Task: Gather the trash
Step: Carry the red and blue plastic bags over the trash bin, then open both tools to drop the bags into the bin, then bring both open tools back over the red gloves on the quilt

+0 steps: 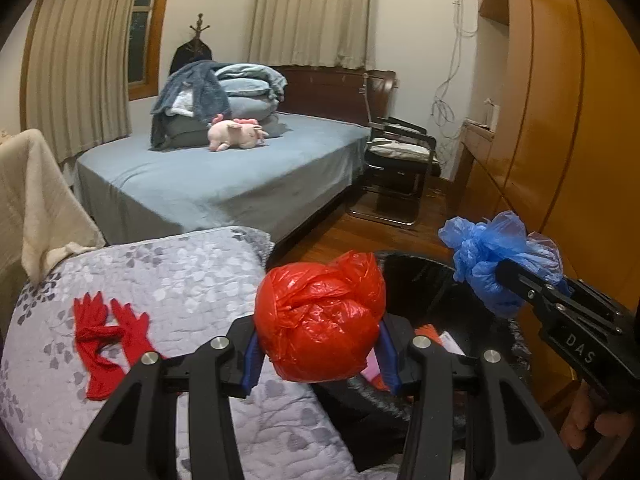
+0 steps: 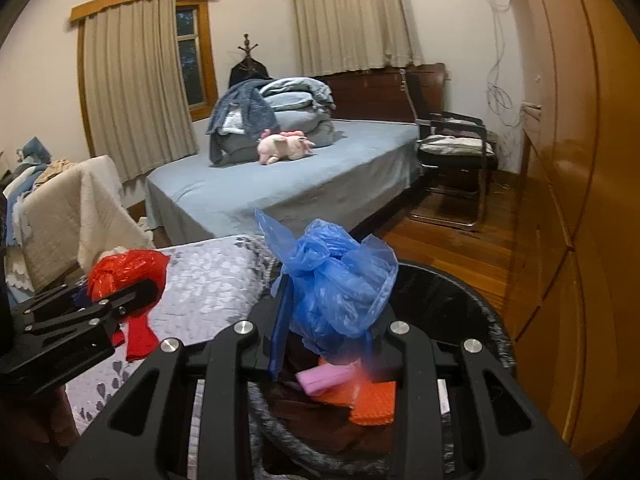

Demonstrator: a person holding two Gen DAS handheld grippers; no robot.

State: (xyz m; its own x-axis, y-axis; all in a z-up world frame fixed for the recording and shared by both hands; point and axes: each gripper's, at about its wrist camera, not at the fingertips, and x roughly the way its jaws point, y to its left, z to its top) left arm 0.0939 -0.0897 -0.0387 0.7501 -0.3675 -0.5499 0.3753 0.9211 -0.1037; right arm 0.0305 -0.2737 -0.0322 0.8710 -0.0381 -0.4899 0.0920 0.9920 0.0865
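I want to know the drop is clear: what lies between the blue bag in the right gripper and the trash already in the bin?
Nothing: in the right wrist view the blue bag, clamped in the right gripper, hangs over the black bin with only open space above the pink and orange trash.

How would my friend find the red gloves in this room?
Start at the flowery grey quilt in front of the big blue bed. The red gloves lie flat on it. The red plastic bag, also red, is shiny, balled up and held in the left claw.
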